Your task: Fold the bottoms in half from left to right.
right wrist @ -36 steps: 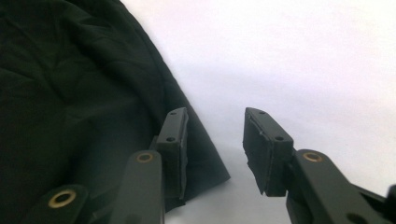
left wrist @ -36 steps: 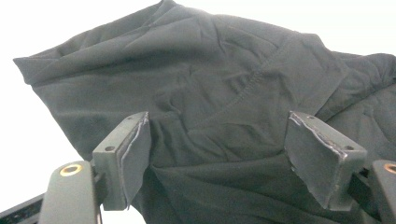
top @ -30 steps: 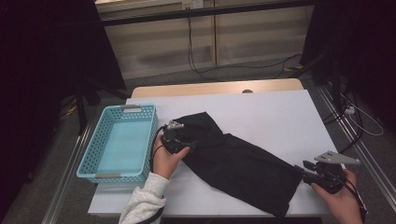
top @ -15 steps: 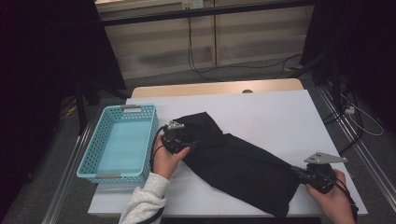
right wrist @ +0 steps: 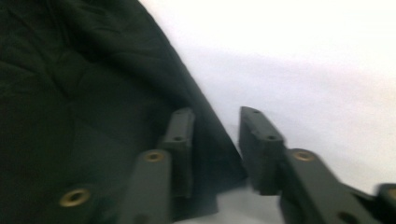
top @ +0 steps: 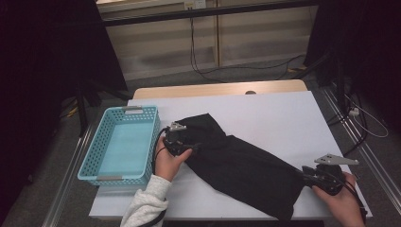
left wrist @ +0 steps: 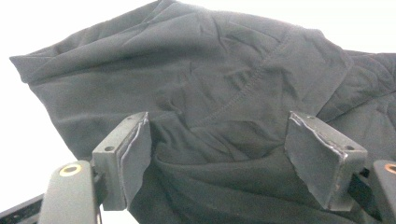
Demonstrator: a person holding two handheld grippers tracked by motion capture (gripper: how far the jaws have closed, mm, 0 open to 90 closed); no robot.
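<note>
Overhead, in the high view: a white table (top: 283, 118) carrying a black garment (top: 241, 165) laid slantwise from near the middle toward the near right edge; a light blue plastic basket (top: 97, 156) at the table's left end, just beside the garment's upper end; the left hand (top: 166, 161) in a pale sleeve (top: 144, 208), holding the left gripper (top: 187, 147) against the garment's upper left edge; the right hand (top: 343, 201) at the near right corner, holding the right gripper (top: 306, 172) at the garment's lower right end, with its grey three-cornered plate (top: 336, 161) on top. Next, the left gripper view: jaws spread wide, rumpled black cloth with a stitched seam lying between and beyond them, the pads not pressing on it; bare white table to the left. Last, the right gripper view, blurred: jaws set close but with a clear gap, having just been opening; the garment's edge (right wrist: 205, 135) running between them and lying against the left jaw, the right jaw standing apart over white table; nothing pinched.
</note>
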